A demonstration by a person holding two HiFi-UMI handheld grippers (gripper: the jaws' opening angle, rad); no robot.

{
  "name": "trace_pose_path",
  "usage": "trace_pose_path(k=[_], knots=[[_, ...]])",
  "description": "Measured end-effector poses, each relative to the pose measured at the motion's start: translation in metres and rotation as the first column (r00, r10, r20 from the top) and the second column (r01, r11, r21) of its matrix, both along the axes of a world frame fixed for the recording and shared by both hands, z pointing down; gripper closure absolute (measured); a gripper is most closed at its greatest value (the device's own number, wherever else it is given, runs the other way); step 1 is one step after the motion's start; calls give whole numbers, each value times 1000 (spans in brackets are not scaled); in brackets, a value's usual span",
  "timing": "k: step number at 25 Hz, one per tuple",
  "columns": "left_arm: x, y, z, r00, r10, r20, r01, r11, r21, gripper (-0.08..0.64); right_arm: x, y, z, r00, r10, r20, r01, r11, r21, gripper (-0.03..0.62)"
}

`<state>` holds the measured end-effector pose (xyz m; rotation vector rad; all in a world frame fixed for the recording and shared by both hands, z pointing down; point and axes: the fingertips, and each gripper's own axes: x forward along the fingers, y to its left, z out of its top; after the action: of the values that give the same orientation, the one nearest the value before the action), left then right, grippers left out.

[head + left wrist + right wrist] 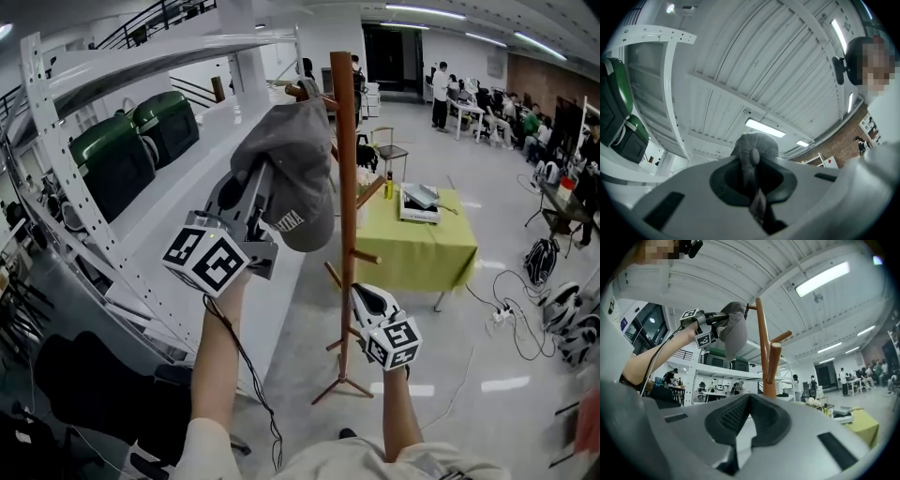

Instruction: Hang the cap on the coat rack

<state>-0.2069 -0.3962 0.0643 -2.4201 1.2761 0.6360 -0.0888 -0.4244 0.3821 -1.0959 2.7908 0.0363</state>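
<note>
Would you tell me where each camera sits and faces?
Head view: on the head, looking steeply down at cap and coat rack; forearms, left gripper and right gripper show.
Left gripper view: rides the left gripper, tilted toward the ceiling; its jaws pinch the cap.
Right gripper view: rides the right gripper, facing the coat rack; shut jaws, left forearm show.
Shared: head and right gripper views show cap and coat rack.

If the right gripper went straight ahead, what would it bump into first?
Most likely the coat rack, whose wooden pole stands right in front of the right gripper; how close is unclear.
</note>
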Motion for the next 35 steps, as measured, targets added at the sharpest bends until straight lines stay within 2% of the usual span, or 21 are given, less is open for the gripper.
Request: trace_pose_path(k=[8,13,16,19,24,28,35], knots=[[8,-18,24,999,36,-7,-36,998,-55,541,15,-1,7,999,38,-5,-38,999,-20,588],[10,-28,31,998,61,-3,-61,994,-93,541,9,0,7,999,43,-7,-43,999,-25,588],[2,-31,33,998,46,31,-43,993,-107,541,-9,1,9,1000,25,-14,-25,999,-29,588],[12,-30,40,998,35,57,-28,993,-111,540,-3,9,12,999,26,-27,-27,999,-31,588],[31,-28,58,999,18,45,-11,991,-137,529,26,24,19,998,55,-39,-56,998,-41,588],[36,-16,69,999,19,38,-14,991,-135,512,34,36,23,997,68,-44,-70,996,-52,588],[29,0,81,999,-43,-12,41,991,-130,445,40,60,40,995,64,-71,-70,995,-77,588]])
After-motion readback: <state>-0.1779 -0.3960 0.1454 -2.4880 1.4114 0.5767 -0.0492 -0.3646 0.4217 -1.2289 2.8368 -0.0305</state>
